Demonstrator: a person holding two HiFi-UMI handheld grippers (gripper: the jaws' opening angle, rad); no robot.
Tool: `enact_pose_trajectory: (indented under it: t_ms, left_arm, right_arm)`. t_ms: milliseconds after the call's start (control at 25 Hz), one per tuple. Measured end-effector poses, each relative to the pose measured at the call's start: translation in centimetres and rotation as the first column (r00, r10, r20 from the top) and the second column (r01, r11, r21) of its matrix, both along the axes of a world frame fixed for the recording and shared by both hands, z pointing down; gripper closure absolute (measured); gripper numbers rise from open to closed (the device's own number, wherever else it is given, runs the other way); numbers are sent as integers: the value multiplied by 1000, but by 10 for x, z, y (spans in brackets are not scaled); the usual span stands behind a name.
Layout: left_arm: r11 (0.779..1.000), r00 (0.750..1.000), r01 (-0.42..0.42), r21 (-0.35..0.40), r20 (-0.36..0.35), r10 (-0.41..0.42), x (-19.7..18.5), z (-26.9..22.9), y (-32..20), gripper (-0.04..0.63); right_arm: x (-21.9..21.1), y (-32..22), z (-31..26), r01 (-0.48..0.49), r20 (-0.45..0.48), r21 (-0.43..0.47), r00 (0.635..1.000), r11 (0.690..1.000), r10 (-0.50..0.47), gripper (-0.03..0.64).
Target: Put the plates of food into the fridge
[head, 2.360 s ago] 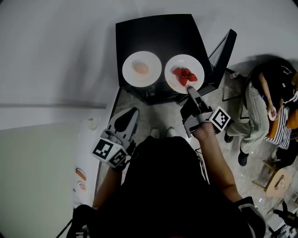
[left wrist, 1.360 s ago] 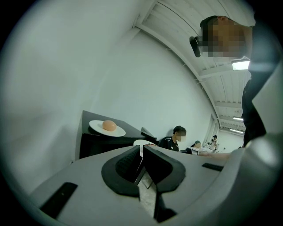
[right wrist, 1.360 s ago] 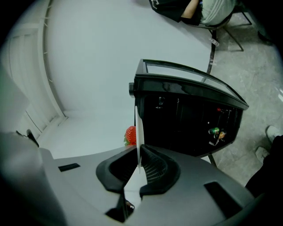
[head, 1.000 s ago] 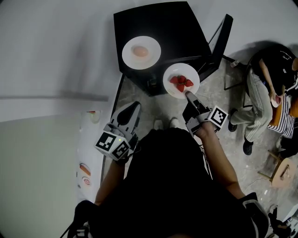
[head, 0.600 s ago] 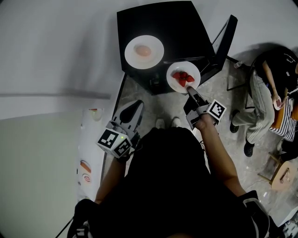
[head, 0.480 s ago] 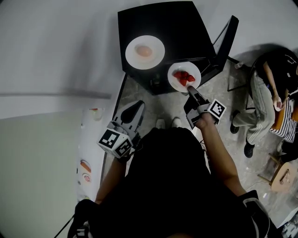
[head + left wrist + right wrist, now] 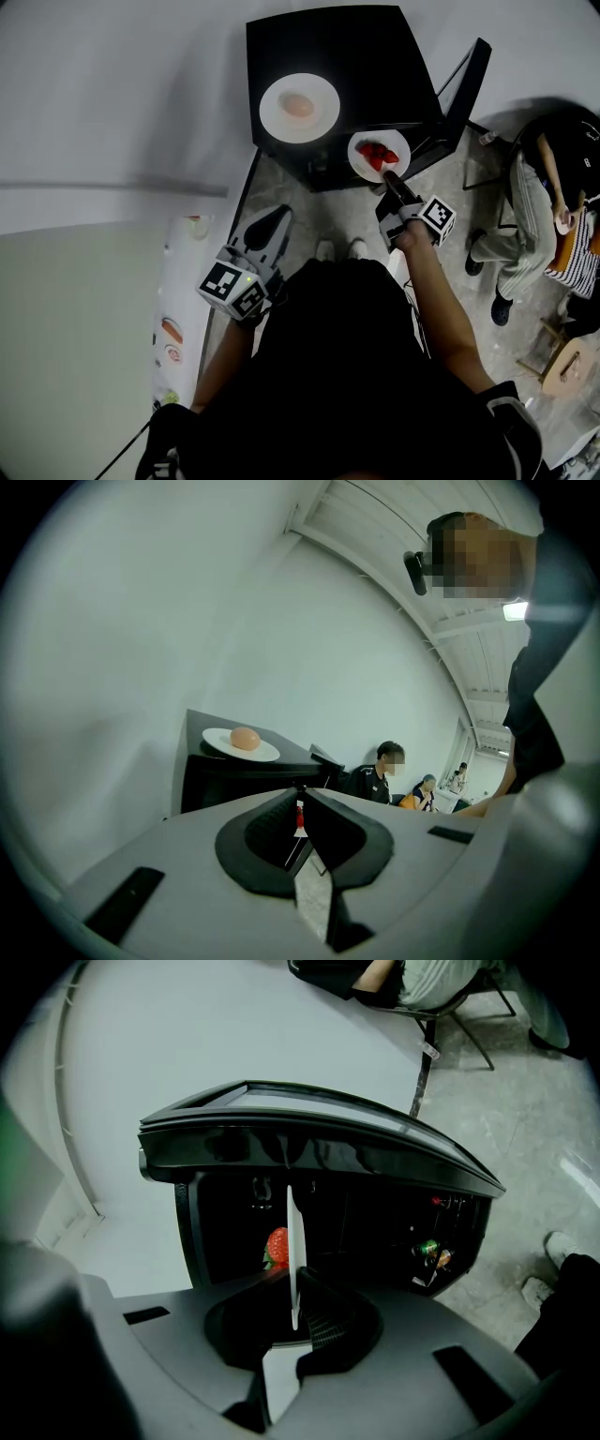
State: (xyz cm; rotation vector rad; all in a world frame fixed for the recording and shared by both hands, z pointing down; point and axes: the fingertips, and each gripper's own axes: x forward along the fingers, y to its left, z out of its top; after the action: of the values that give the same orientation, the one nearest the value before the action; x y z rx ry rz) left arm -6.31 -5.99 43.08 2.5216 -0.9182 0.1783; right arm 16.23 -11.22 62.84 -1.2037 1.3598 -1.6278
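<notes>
Strawberry plate (image 7: 378,155): 2.4 s ago it sat on the fridge top beside the other plate. By now it was off the top, carried fwd & lower, hanging over the front edge by the opening. Not inside yet.
Strawberries (image 7: 377,153): were on the plate, face-up in head view. One berry (image 7: 277,1247) showed just left of the plate's edge in right gripper view.
Right gripper (image 7: 390,180): jaws were clamped on the plate's near rim, same hold as in the prior frames. The plate read as a thin white edge running out from between the jaws.
Left gripper (image 7: 261,239): jaws were pressed together w/ nothing between them. It stayed low at the person's left side, approx where it had been.
Second plate (image 7: 298,106): was on the fridge top as before, w/ a round pale-orange item; couldn't tell what food.
Fridge (image 7: 347,47): low, black, door (image 7: 457,94) swung open to the right. Interior was dark, w/ small cans (image 7: 429,1251) near the right side.
Seated person (image 7: 544,187): was well apart, at right.
Task status (est.): plate 1 of 2 was in transit. The lift-off was done; sliding it onto a shelf remained, then the second plate.
Next move (est.): needed the plate kept level while dropping under the top's front lip.
</notes>
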Motion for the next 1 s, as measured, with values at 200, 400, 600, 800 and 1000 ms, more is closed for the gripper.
enact_pose_trajectory:
  t_ms: [200,400,600,800,1000]
  left_arm:
    - [1000,1000,1,12,-9,-1,-2,-3,-2,571]
    - [1000,1000,11,14,-29,-11,-6,-3,-4,571]
    - [1000,1000,6,15,-31,-6,-4,-2,-8,571]
    - [1000,1000,4,22,-25,-4,-6,-4,-7,571]
    - [1000,1000,8,19,-17,-8,-5,-2,-8,571]
  right_arm:
    - [5,-13,10,-19,-15,-24,1000,1000,19,577]
    - [9,-22,20,-54,-15,-58,998,997,53,581]
    - [10,-44,23,-78,-27,-55,997,995,77,581]
    - [11,-55,26,-94,-14,-63,995,994,94,581]
    - [14,-66,27,-102,-16,-66,995,993,101,583]
